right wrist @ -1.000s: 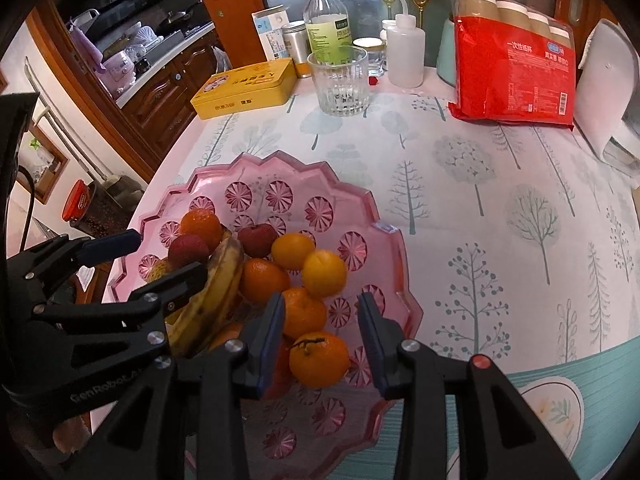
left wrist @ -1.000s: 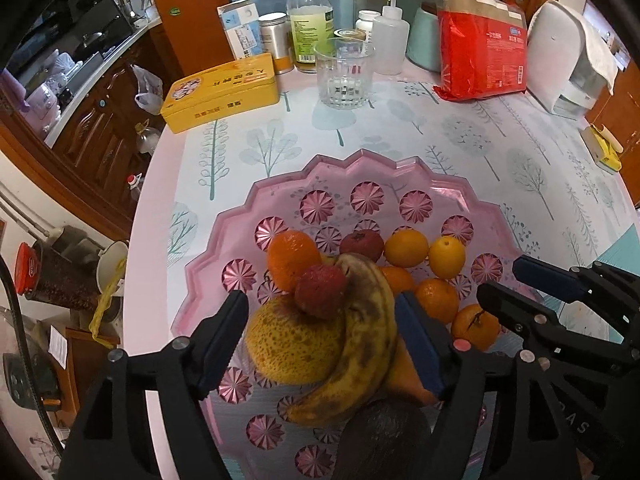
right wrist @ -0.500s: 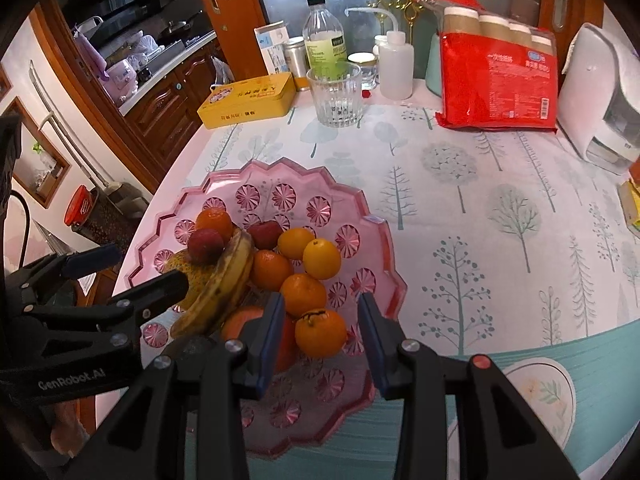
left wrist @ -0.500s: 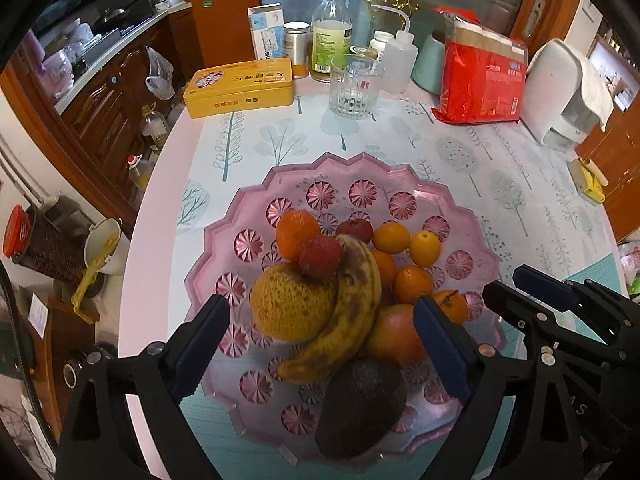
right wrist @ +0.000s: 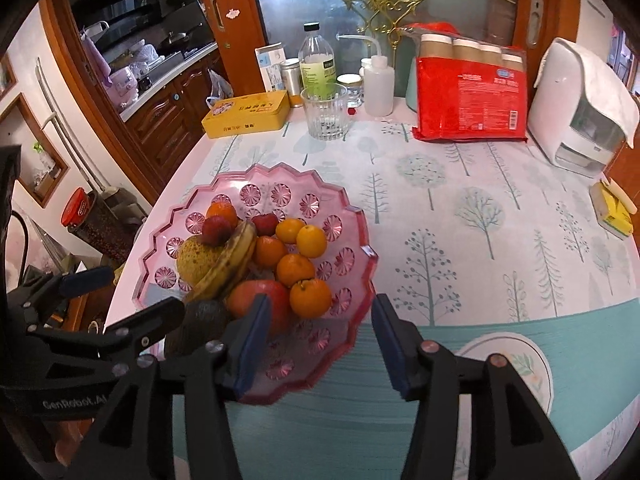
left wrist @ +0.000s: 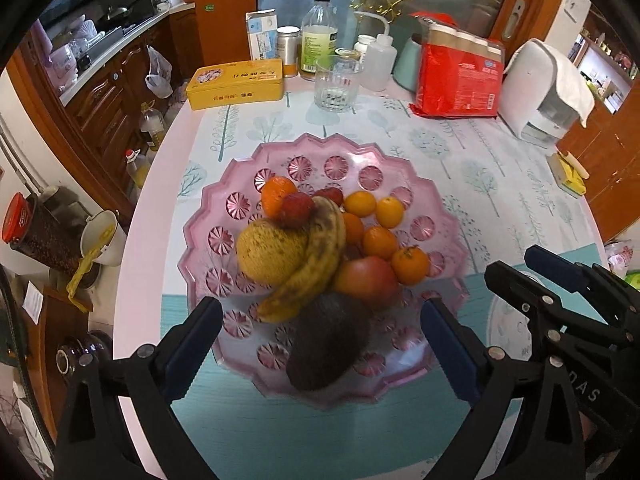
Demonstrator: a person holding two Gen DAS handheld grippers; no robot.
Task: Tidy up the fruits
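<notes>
Fruits piled in pink tray, both tools released above it

Fruits sit heaped in the pink scalloped tray [left wrist: 208, 216] at centre of the left wrist view, centre-left of the right wrist view, on the worktop [right wrist: 460, 208] with the tree-print cloth. Left tool [left wrist: 322, 332] at lower frame, jaws spread wide, nothing between them, hovering over the tray's near edge. Right tool [right wrist: 318, 330] at lower centre of its view, jaws apart, empty, over the tray's near right rim. Nearest fruit: dark avocado [left wrist: 326, 340] at the tray's front, lower centre. Just behind it a red apple [left wrist: 366, 282], touching a mandarin [left wrist: 410, 265]. Spotted banana [left wrist: 316, 256] curves across the pile, leaning on a yellow-brown pear [left wrist: 270, 250]. Red lychee-like fruit [left wrist: 296, 208] on top of the pile, orange [left wrist: 277, 196] behind it. More mandarins cluster on the right side of the pile. Farther back, upper centre: clear glass [left wrist: 336, 84], yellow tin [left wrist: 236, 84] to its left, bottle [left wrist: 318, 36] behind. Red cup pack [left wrist: 458, 72] upper right, white appliance [left wrist: 540, 88] beside it at the right edge.
</notes>
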